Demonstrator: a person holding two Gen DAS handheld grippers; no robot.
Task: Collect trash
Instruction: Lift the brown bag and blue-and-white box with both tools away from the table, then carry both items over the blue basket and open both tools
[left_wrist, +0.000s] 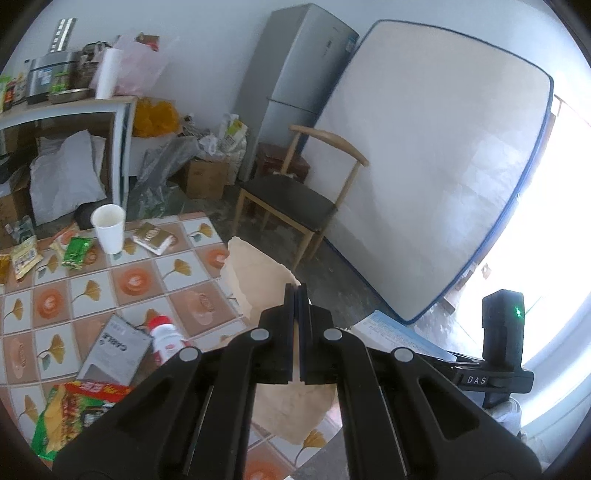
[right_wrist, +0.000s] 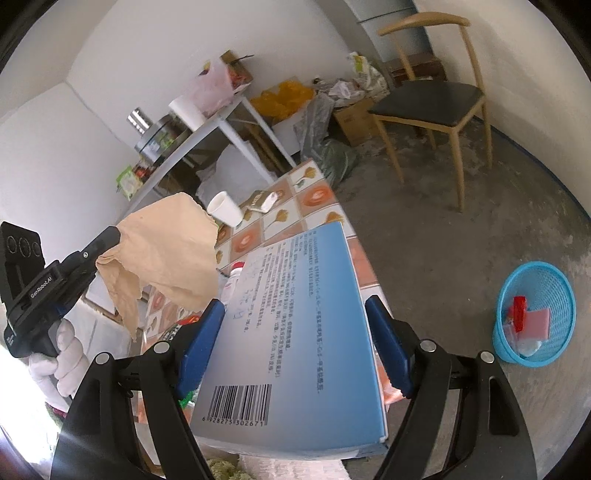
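Observation:
My left gripper (left_wrist: 297, 291) is shut on a crumpled beige paper napkin (left_wrist: 258, 280), which hangs above the tiled table's right edge. From the right wrist view the same napkin (right_wrist: 166, 254) dangles off the left gripper (right_wrist: 112, 234), which a white-gloved hand holds. My right gripper (right_wrist: 295, 317) is shut on a flat blue box (right_wrist: 295, 325) with a barcode, its blue pads (right_wrist: 201, 347) pressing both long sides. The box's edge (left_wrist: 399, 332) shows in the left wrist view. A blue mesh trash basket (right_wrist: 535, 314) with some trash in it stands on the floor at the right.
On the tiled table (left_wrist: 110, 280) lie a white paper cup (left_wrist: 109, 227), snack wrappers (left_wrist: 75, 251), a grey "CABLE" box (left_wrist: 116, 349), a white bottle with a red cap (left_wrist: 166, 338) and a colourful packet (left_wrist: 74, 413). A wooden chair (right_wrist: 432, 99), a fridge (left_wrist: 295, 85) and a leaning mattress (left_wrist: 424, 177) stand beyond.

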